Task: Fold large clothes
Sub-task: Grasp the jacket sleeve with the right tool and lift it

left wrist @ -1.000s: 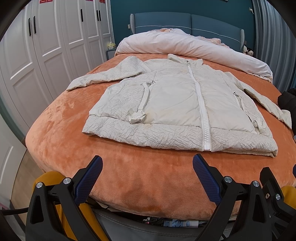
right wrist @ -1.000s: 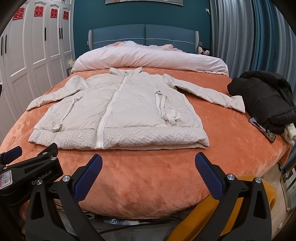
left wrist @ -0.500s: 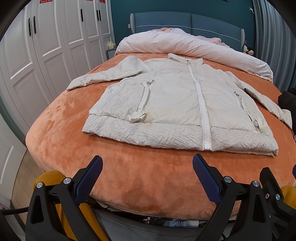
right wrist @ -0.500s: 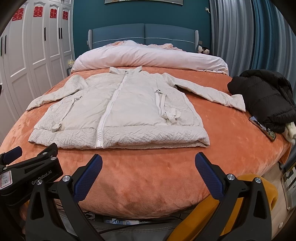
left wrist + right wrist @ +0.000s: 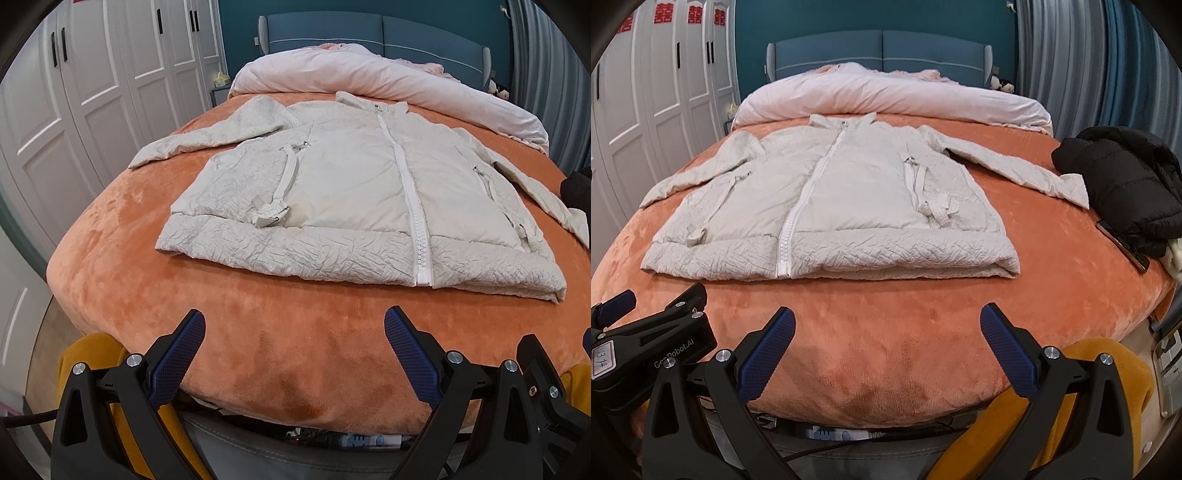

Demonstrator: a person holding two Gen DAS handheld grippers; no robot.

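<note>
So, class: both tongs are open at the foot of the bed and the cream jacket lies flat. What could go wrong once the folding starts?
1. The right sleeve of the cream zipped padded jacket ends beside the black puffer jacket; swinging it in could snag that.
2. The dark phone lies near the bed edge and might be knocked off.
3. The loose strap may bunch inside a fold.

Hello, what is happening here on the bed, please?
A person holds a hand-held gripper in each hand at the foot of a bed with an orange blanket. The left hand-held gripper and the right hand-held gripper are both open and hold nothing. A white jacket lies flat, zipped, with sleeves spread, not yet folded. A black jacket sits in a heap beside it, near the right sleeve.
</note>
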